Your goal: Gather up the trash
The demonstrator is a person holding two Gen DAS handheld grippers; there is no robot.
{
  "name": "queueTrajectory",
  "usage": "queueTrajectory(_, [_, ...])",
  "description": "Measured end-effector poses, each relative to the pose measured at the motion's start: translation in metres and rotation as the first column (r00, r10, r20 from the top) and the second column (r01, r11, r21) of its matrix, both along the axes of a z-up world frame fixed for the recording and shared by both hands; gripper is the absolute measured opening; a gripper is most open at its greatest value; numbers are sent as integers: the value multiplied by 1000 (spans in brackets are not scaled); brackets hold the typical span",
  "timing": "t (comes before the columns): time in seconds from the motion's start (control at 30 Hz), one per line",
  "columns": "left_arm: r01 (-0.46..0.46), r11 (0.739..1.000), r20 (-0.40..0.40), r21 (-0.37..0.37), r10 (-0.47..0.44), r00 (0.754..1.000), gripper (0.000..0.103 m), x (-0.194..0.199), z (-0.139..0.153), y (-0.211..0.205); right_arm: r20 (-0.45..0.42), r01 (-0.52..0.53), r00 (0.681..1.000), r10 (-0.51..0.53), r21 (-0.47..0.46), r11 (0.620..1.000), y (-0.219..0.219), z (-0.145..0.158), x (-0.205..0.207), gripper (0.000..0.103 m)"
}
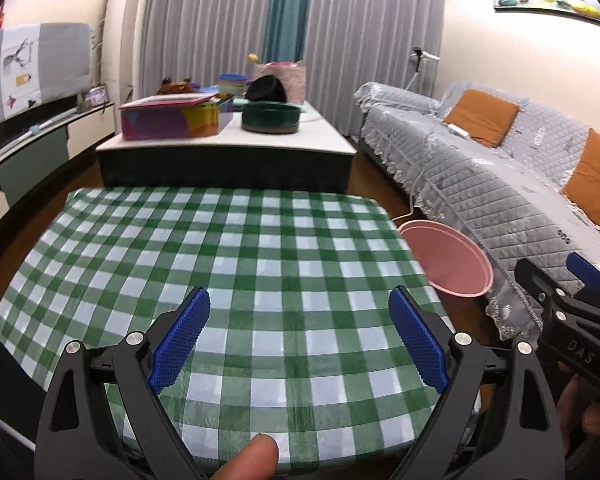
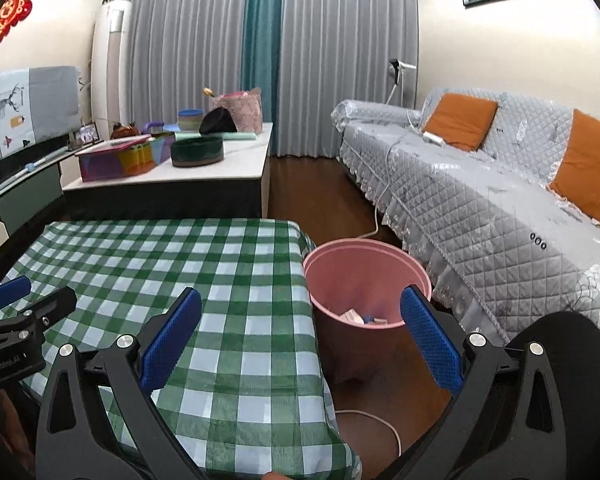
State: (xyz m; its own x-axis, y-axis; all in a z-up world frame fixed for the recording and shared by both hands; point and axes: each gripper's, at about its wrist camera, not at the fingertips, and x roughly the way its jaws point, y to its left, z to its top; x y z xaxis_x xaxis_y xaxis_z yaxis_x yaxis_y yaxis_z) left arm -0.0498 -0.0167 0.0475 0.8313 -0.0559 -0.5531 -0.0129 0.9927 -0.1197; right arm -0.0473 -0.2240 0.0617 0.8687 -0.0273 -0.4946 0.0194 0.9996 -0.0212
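Note:
A pink trash bin [image 2: 364,280] stands on the floor at the right edge of the green checked table [image 2: 160,264]. Pieces of trash [image 2: 366,317] lie at its bottom. In the left wrist view the bin [image 1: 448,260] shows beyond the table's right edge [image 1: 260,264]. My left gripper [image 1: 299,308] is open and empty, held above the tablecloth. My right gripper [image 2: 301,312] is open and empty, straddling the table's right edge and the bin's near rim. The right gripper also shows at the right of the left wrist view [image 1: 560,280].
A low white-topped table [image 2: 204,168] with boxes and bowls stands behind the checked table. A grey quilted sofa [image 2: 480,184] with orange cushions runs along the right. A white cable [image 2: 372,416] lies on the wooden floor near the bin. A TV stand [image 2: 20,160] is at left.

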Motion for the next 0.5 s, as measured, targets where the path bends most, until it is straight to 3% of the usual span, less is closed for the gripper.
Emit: queueTrajectory(0.5, [-14,1000,-18,11,14,1000,88,3,-6,-1,4,-2,1000,2,-17,1000,7,-3,11,98])
